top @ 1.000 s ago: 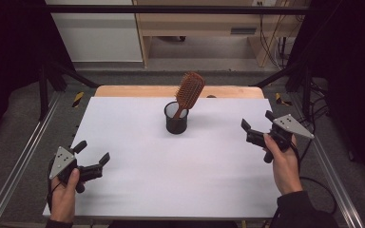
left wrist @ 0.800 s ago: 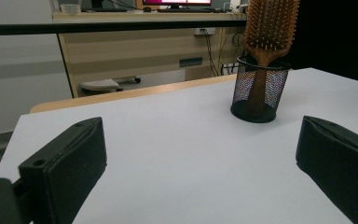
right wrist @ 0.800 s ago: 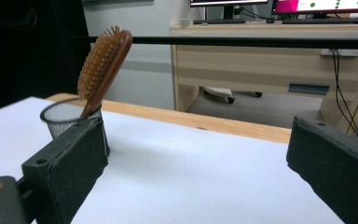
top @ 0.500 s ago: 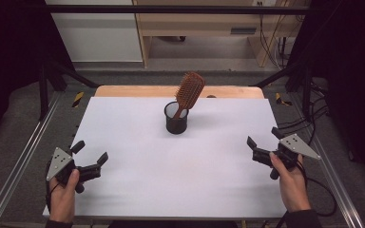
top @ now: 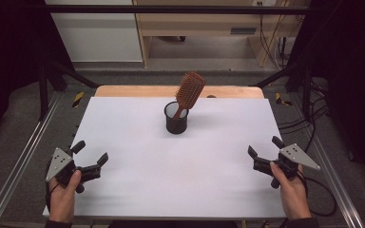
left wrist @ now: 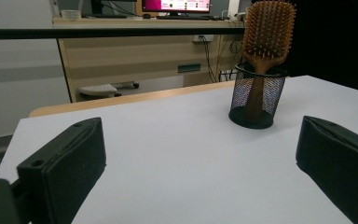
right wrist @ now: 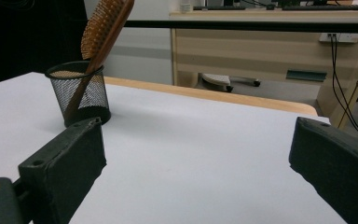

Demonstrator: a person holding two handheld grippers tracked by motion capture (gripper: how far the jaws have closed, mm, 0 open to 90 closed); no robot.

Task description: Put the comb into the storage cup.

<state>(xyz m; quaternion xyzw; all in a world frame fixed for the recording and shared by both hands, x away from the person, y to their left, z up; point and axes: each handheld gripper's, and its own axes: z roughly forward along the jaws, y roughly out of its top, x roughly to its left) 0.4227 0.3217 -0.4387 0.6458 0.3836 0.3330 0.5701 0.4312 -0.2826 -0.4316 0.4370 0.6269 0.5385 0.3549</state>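
Observation:
A brown wooden hairbrush stands handle-down in a black mesh cup at the back middle of the white table; it leans to the right. In the left gripper view the hairbrush and cup are ahead on the right; in the right gripper view the hairbrush and cup are at the left. My left gripper rests open near the table's front left corner. My right gripper is open at the front right edge. Both hold nothing.
A wooden strip borders the table's far edge. Metal rails run along both sides. Cables trail on the floor at the right. A wooden desk stands beyond the table.
My right gripper has moved down and toward the front right edge of the table, staying open. The left gripper, hairbrush and cup have not moved.

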